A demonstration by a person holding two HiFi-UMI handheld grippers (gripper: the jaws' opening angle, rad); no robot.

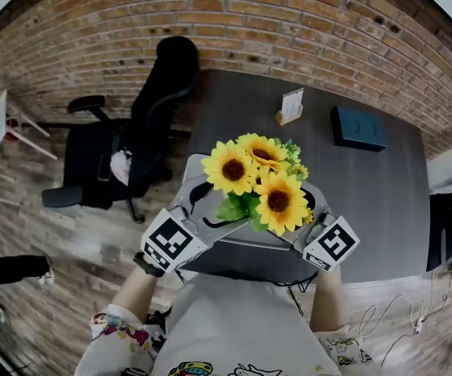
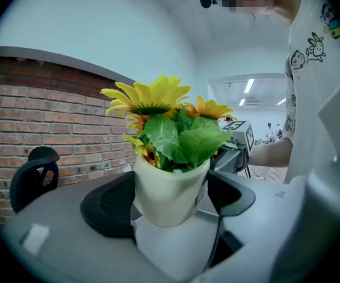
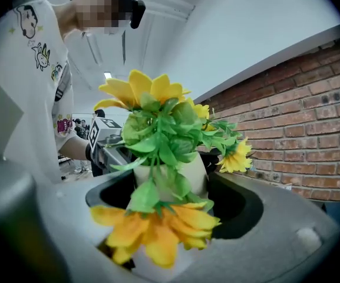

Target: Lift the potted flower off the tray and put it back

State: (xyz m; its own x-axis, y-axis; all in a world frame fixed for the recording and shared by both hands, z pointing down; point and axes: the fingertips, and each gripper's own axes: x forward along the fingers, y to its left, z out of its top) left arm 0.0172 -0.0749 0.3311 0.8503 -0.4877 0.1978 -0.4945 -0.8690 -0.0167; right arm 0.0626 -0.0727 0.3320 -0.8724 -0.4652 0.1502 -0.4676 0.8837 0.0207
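Cream pot (image 2: 170, 184) is pinched twice: left gripper (image 2: 172, 208) from eight o'clock, right gripper (image 3: 172, 199) from four. Opposed clamps likely steady the sunflowers (image 1: 261, 182).

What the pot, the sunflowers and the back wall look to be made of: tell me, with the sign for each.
Pot: likely glazed ceramic, cream and smooth with a soft sheen; it could be plastic.
Sunflowers: probably artificial, fabric or plastic, going by the flat, uniform petals and glossy leaves.
Back wall: red brick, matt, with pale mortar joints showing.
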